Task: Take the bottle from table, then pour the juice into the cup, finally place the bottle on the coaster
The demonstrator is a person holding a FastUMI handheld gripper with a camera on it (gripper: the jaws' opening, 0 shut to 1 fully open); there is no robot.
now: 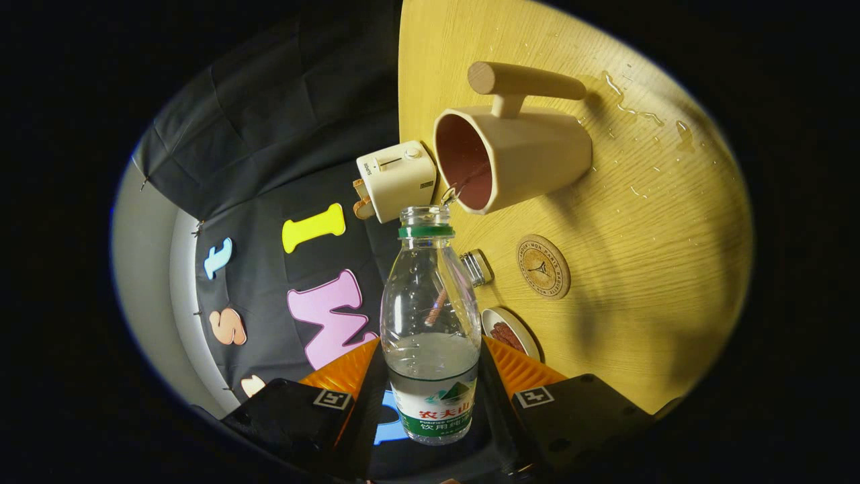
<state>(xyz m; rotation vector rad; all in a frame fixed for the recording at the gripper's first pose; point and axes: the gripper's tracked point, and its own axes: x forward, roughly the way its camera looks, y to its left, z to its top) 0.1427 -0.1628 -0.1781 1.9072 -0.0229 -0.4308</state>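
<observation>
While the gripper (pixel 432 376) clamps both orange fingers on the bottle (pixel 430 323), it is tipped sideways so its open mouth meets the cup (pixel 512 156) rim — a thin stream runs in. Left sits a small toaster (pixel 396 179); right, past the cup, the coaster (pixel 543 266) waits on the splashed table (pixel 638 282) — near enough for set-down.

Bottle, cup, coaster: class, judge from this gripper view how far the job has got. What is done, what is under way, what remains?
Done: the bottle is off the table, clamped between the tool's orange fingers.
Under way: the bottle is tipped with its open mouth at the rim of the cup, a thin stream entering; liquid remains in the bottle.
Left: finish pouring, then stand the bottle on the round coaster, which lies bare.
</observation>
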